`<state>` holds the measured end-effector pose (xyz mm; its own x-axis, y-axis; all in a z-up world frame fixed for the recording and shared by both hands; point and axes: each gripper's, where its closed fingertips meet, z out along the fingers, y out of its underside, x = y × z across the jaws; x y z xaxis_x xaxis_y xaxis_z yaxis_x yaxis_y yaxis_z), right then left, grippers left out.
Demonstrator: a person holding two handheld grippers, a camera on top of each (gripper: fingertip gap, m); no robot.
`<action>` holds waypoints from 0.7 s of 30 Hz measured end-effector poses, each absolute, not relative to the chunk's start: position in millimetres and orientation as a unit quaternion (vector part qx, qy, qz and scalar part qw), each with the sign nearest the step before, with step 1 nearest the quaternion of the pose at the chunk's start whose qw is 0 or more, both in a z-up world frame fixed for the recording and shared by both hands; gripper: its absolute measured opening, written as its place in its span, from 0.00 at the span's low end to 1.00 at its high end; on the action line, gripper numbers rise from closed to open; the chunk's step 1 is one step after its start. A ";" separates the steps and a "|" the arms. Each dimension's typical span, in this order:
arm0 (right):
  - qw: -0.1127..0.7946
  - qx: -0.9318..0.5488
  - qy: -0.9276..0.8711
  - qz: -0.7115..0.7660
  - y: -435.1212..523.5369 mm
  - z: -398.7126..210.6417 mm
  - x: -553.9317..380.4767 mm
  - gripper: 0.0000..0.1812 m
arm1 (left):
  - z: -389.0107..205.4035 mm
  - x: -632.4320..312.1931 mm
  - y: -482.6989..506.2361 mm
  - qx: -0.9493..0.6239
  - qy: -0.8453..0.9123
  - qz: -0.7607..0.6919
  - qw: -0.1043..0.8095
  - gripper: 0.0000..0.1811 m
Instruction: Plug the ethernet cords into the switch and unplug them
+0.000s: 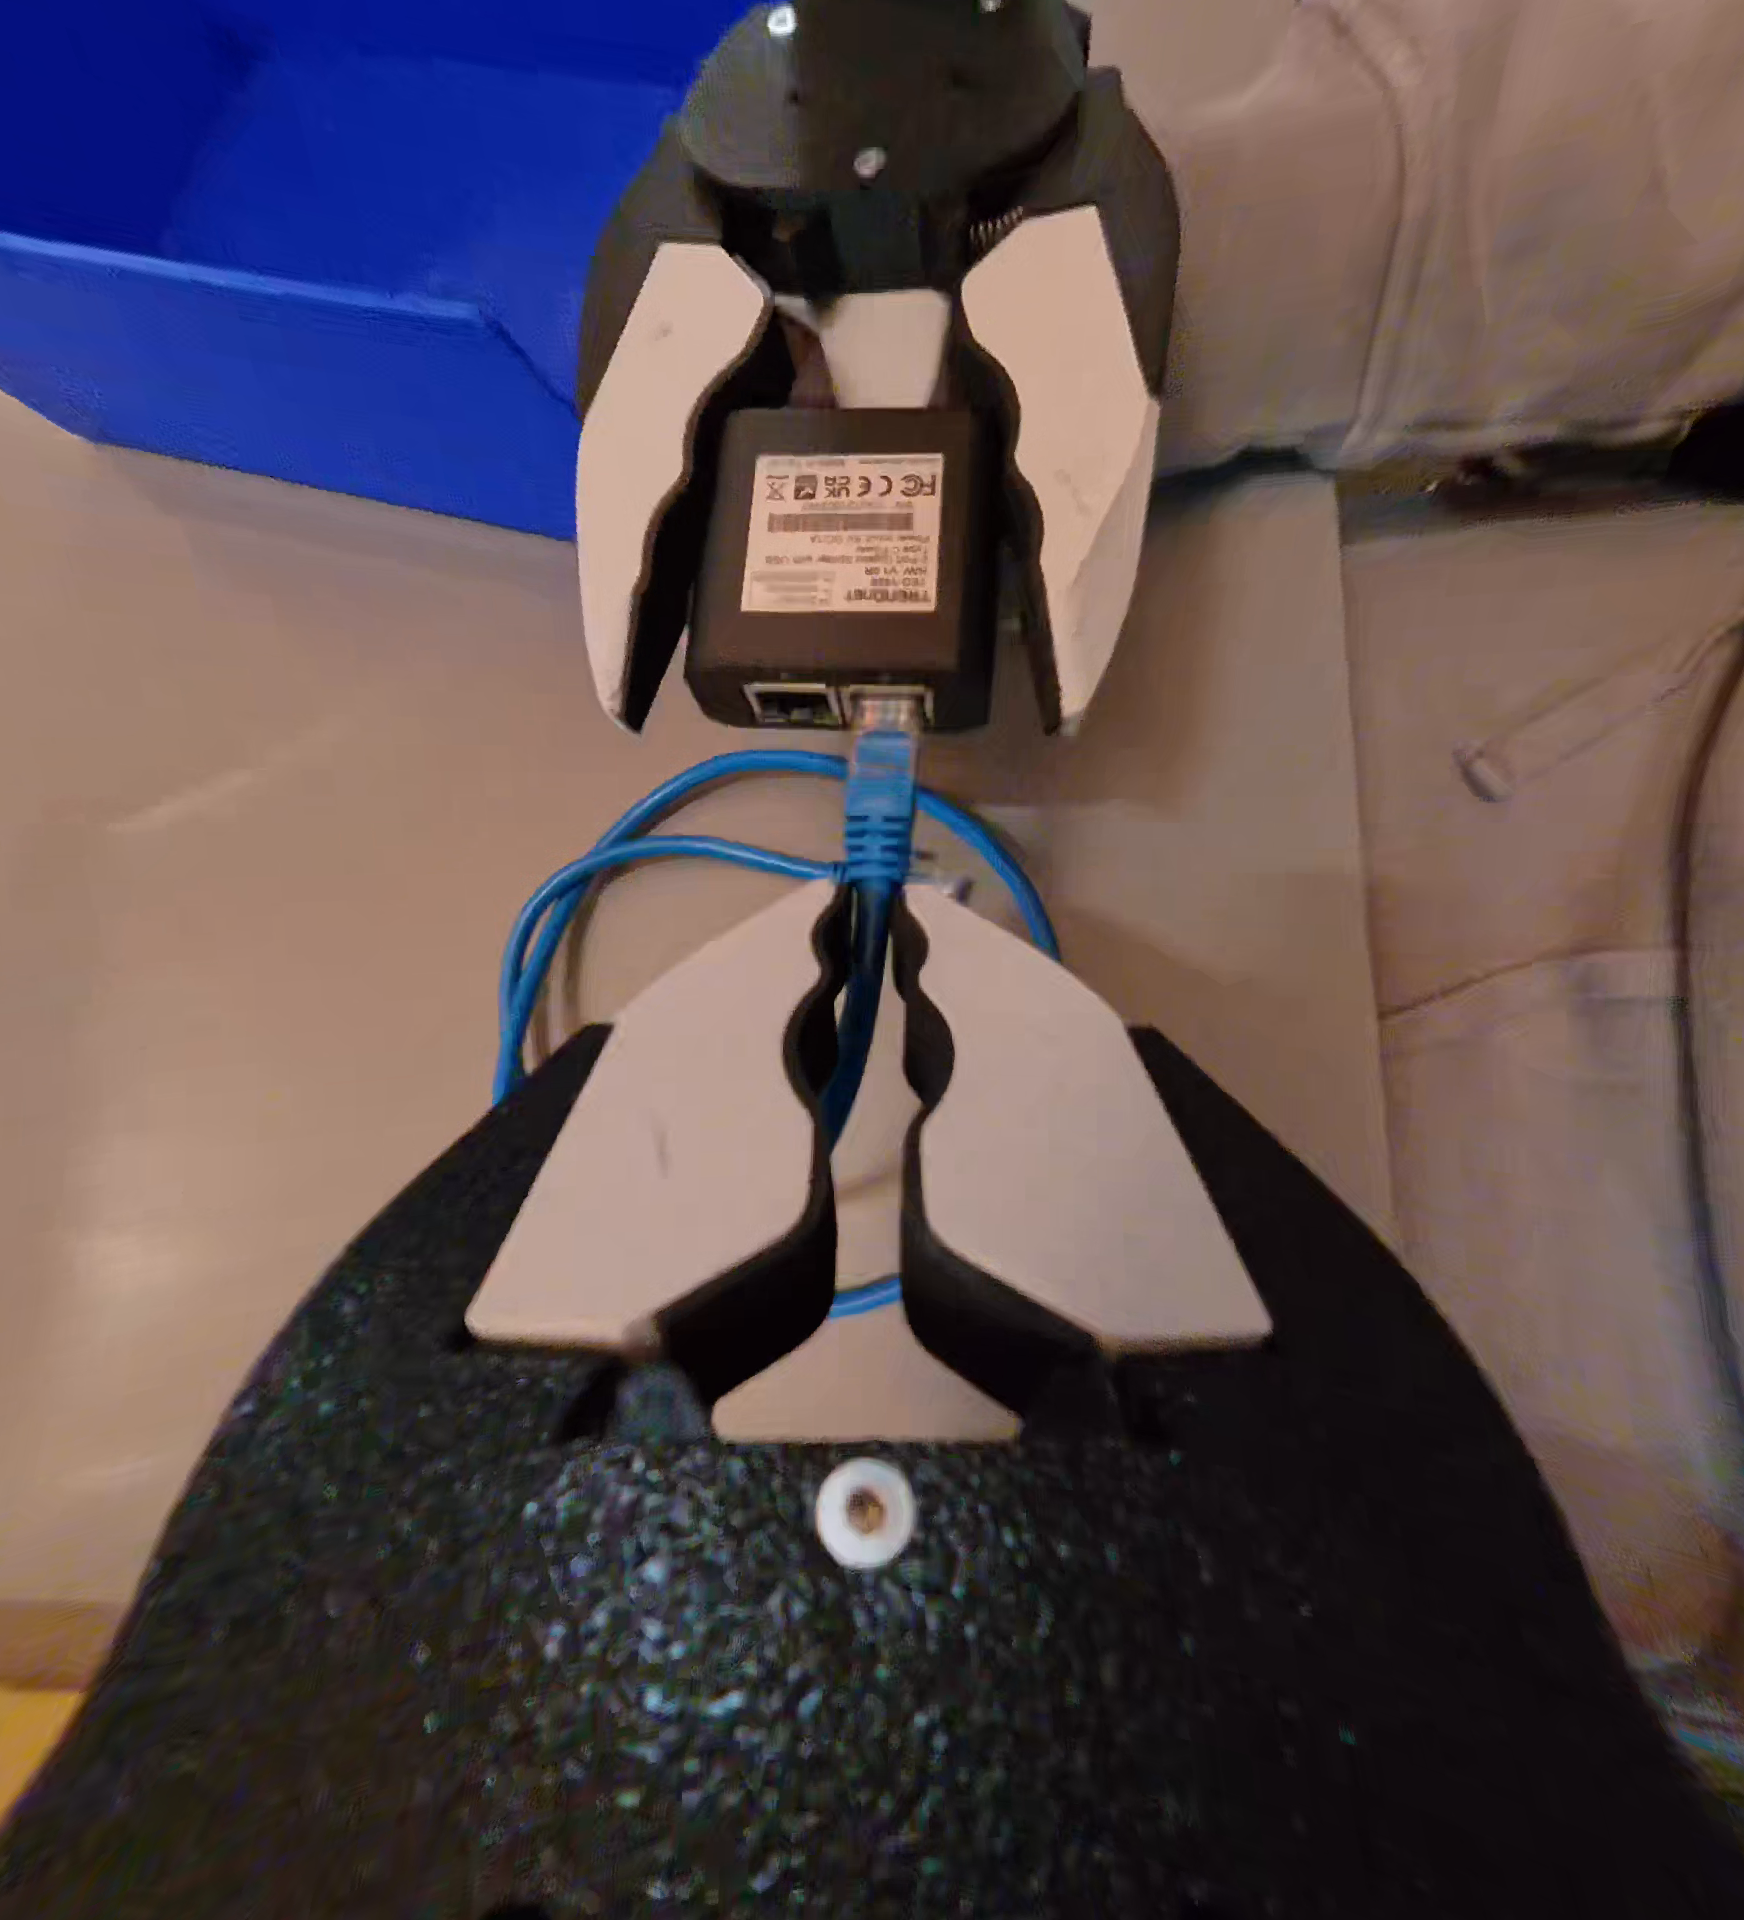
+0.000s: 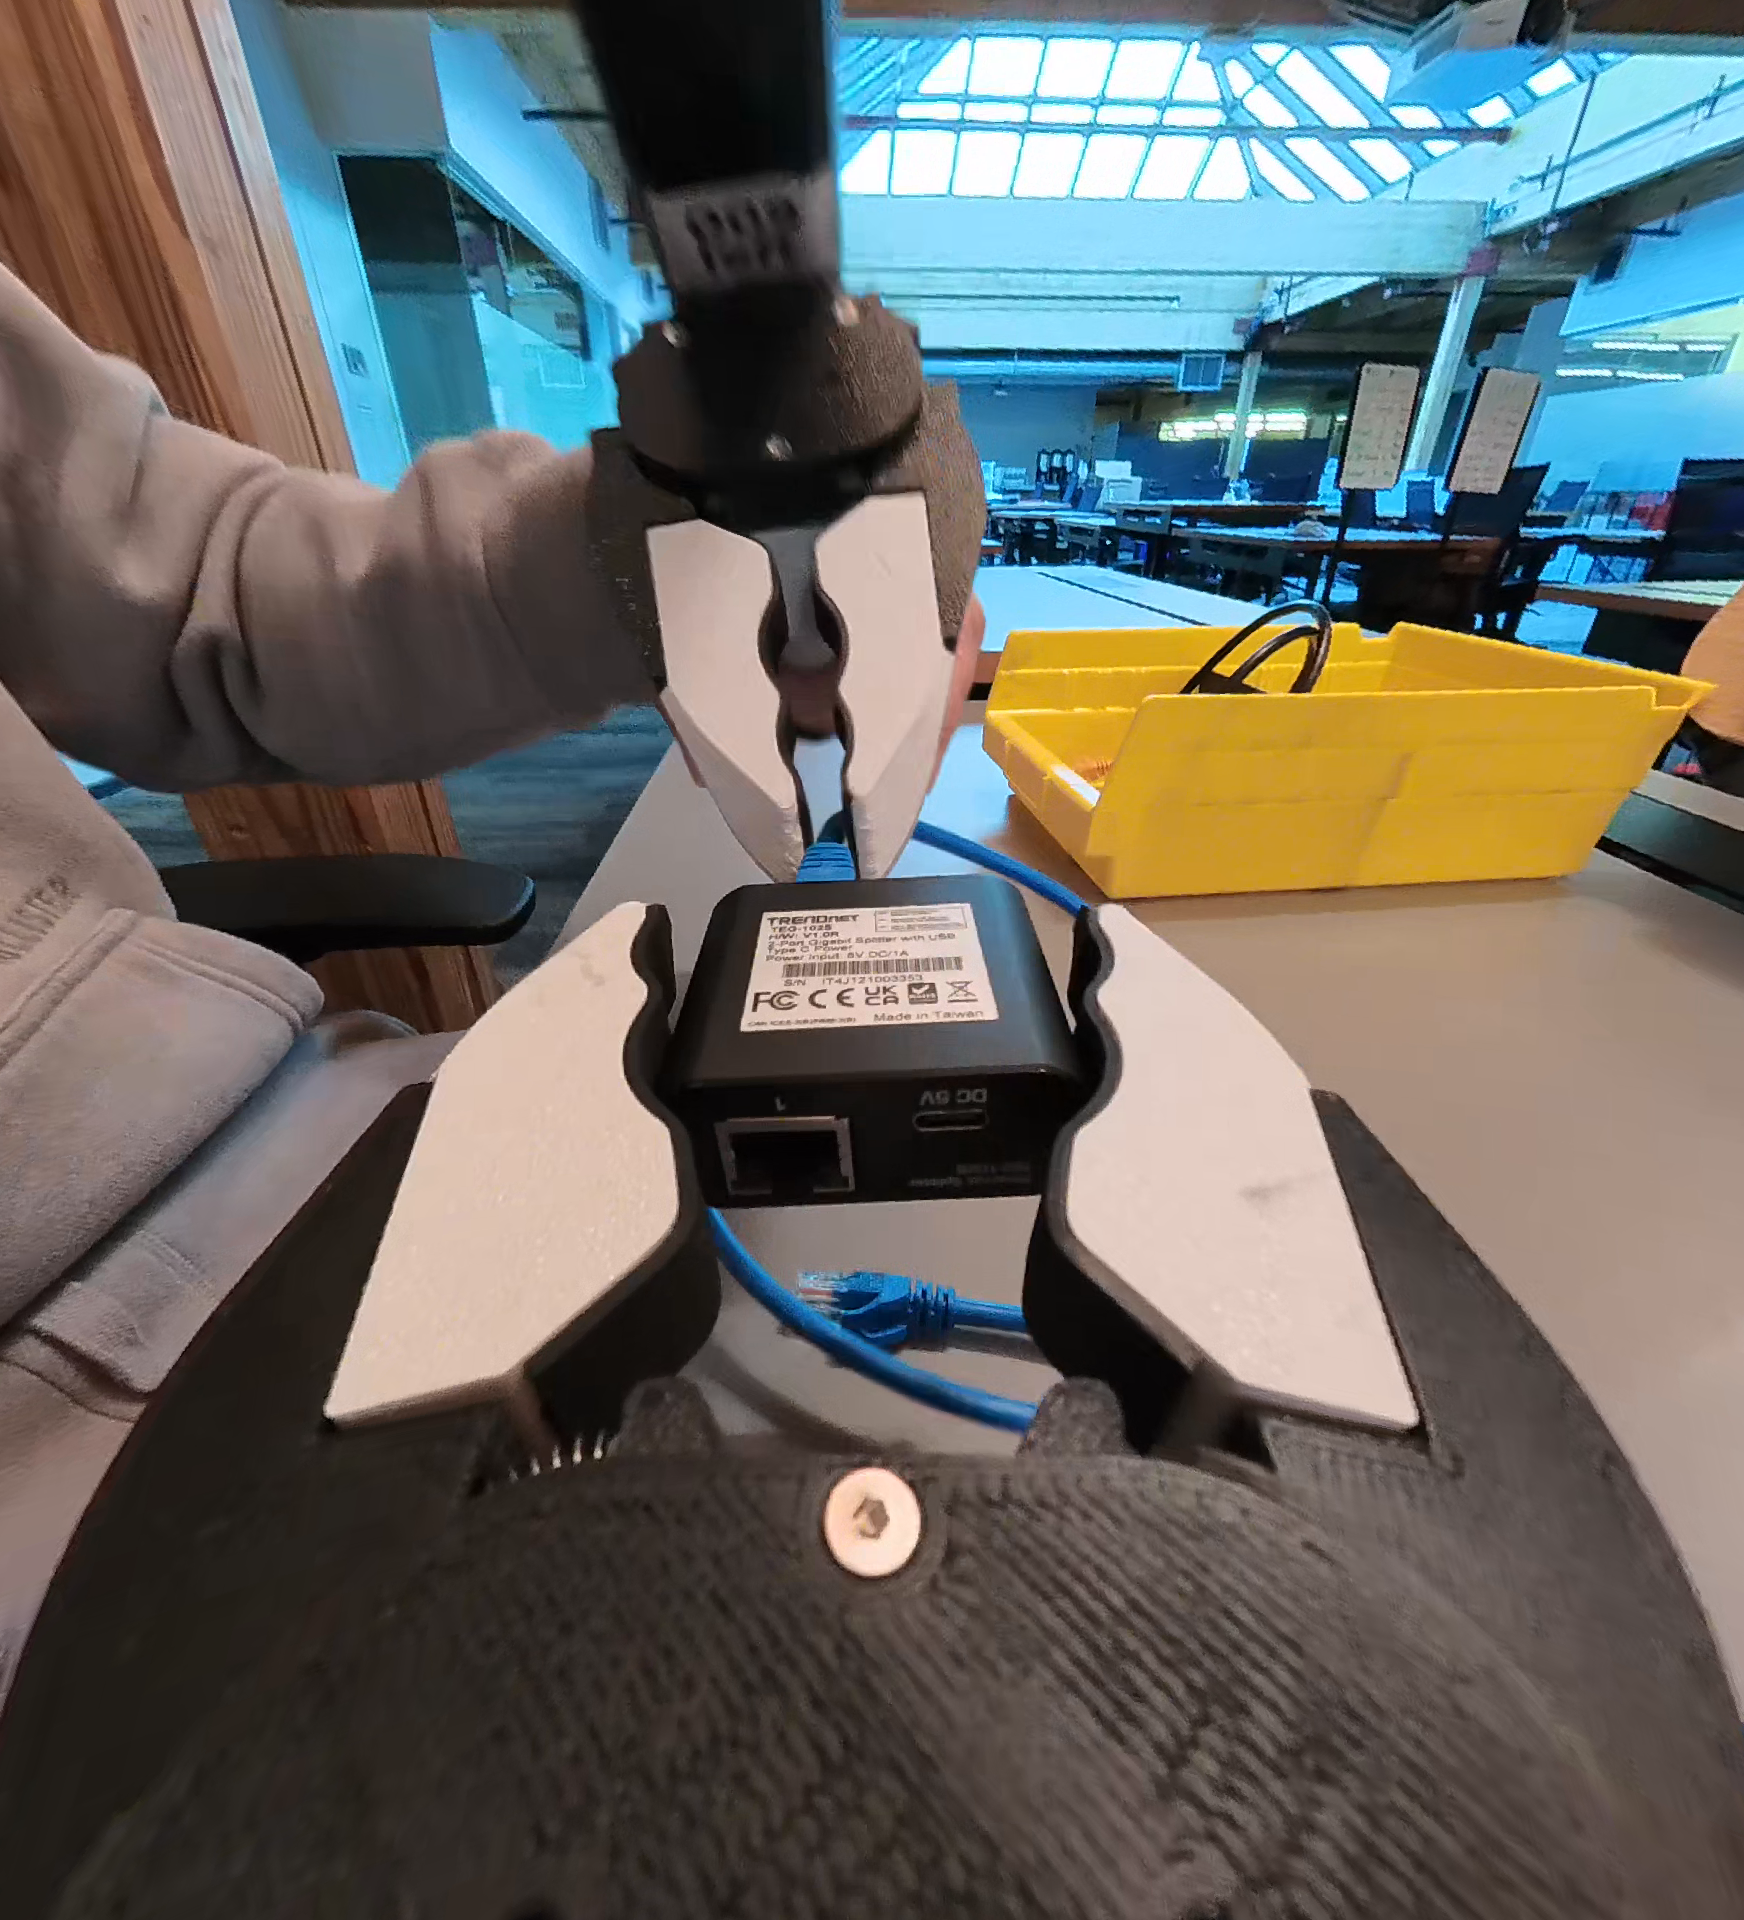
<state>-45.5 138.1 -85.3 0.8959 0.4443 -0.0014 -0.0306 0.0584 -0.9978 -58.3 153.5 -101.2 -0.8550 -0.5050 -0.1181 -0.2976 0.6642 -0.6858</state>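
A small black switch (image 1: 832, 561) with a white label is clamped between the fingers of my right gripper (image 2: 868, 925), held just above the grey table (image 2: 1470, 1091). My left gripper (image 1: 868, 899) is shut on the blue ethernet cord (image 1: 556, 935) just behind its plug (image 1: 883, 790). The plug's clear tip sits in the right-hand port on the switch's face; the port (image 1: 795, 704) beside it is empty. In the right wrist view the left gripper (image 2: 832, 857) is at the switch's far side. The cord's other plug (image 2: 847, 1299) lies loose on the table under the switch (image 2: 868, 997).
A blue bin (image 1: 224, 312) stands at the back left of the left wrist view. A yellow bin (image 2: 1315, 748) holding a black cable sits on the table to the right. A person's grey sleeve (image 2: 276, 623) and a black chair armrest (image 2: 348, 899) are at the left. My two grippers' fingertips are within a few centimetres of each other.
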 end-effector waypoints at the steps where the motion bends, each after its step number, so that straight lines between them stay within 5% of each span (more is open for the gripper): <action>1: 0.711 -0.665 -0.155 0.168 138.0 -85.1 -45.2 0.41 | -100.0 -58.7 152.7 -0.232 0.888 -0.370 0.144 0.05; 12: 0.708 -0.665 -0.160 0.173 137.8 -85.5 -47.8 0.41 | -99.4 -60.3 143.1 -0.284 0.816 -0.497 0.081 0.15; 15: 0.706 -0.668 -0.158 0.173 138.5 -86.2 -47.4 0.41 | -107.2 -60.7 138.1 -0.272 0.830 -0.481 0.081 0.06; 21: 0.708 -0.668 -0.152 0.171 138.6 -85.8 -46.4 0.41 | -104.5 -56.9 139.4 -0.234 0.848 -0.452 0.152 0.06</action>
<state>-46.4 138.6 -85.8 0.8950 0.4459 -0.0133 -0.0393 0.0490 -0.9980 -56.9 139.4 -104.5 -0.8445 -0.5335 -0.0462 -0.2591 0.4827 -0.8366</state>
